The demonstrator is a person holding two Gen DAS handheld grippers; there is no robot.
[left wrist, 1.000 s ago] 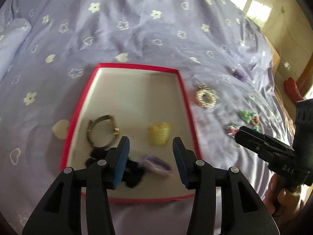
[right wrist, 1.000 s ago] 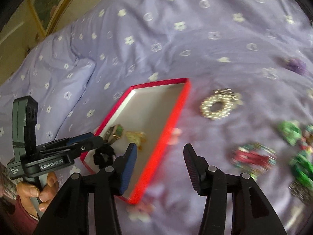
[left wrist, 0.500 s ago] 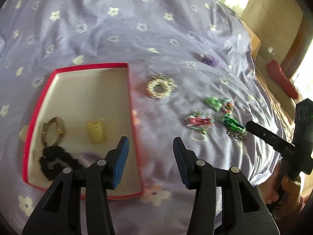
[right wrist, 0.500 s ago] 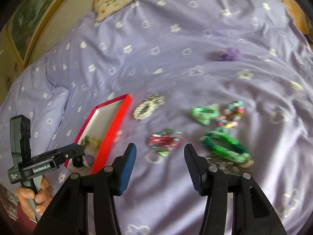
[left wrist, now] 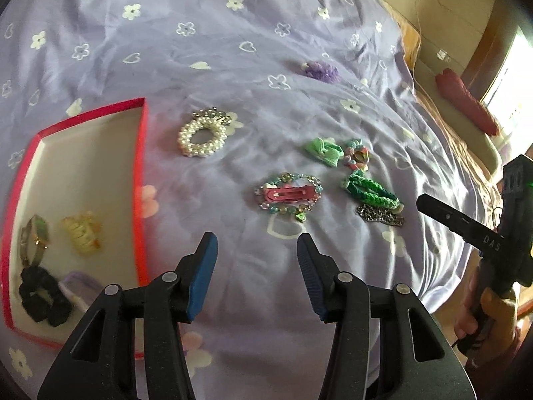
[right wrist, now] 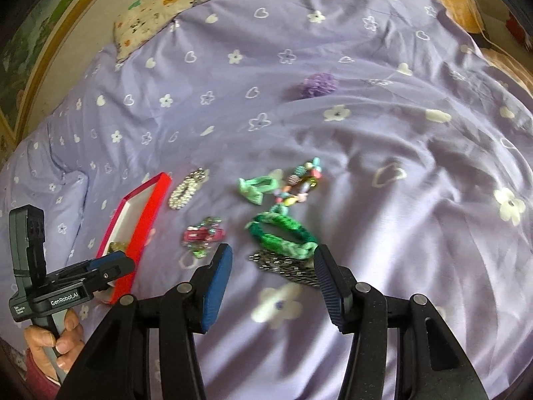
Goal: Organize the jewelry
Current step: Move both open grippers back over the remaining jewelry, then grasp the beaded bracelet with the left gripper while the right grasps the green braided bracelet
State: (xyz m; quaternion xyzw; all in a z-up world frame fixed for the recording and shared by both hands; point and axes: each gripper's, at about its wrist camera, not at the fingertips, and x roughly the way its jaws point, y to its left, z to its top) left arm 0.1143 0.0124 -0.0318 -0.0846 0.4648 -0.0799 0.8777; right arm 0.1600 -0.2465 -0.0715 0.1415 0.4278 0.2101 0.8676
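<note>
The red-rimmed box (left wrist: 141, 180) runs off the left edge of the left wrist view, and the right wrist view shows it only edge-on, its contents almost wholly hidden behind its near wall. From the left wrist the inside is readable: a wristwatch (left wrist: 35, 240), a yellowish clip (left wrist: 81, 233) that is too blurred to name more closely, a black scrunchie (left wrist: 41, 298) and a pale purple band (left wrist: 81, 283) partly behind the left gripper (left wrist: 256, 250), whose blue-padded jaws stand apart with nothing between them above bare bedspread (left wrist: 233, 66). The loose jewelry lies on the spread to the right of the box: a pearl bracelet (left wrist: 201, 136), a pink hair clip (left wrist: 291, 195) lying inside a pastel bead bracelet (left wrist: 288, 175), a green bow (left wrist: 324, 150), a multicoloured bead string (left wrist: 358, 156), a green braided bracelet (left wrist: 369, 191) touching a metal chain (left wrist: 381, 216), and a purple scrunchie (left wrist: 321, 70) well apart, farther up the bed. The right wrist view blurs most of these, yet it alone shows a patterned pillow (right wrist: 166, 3) and the right gripper (right wrist: 273, 263), jaws apart and empty, with the chain just beyond its fingertips.
</note>
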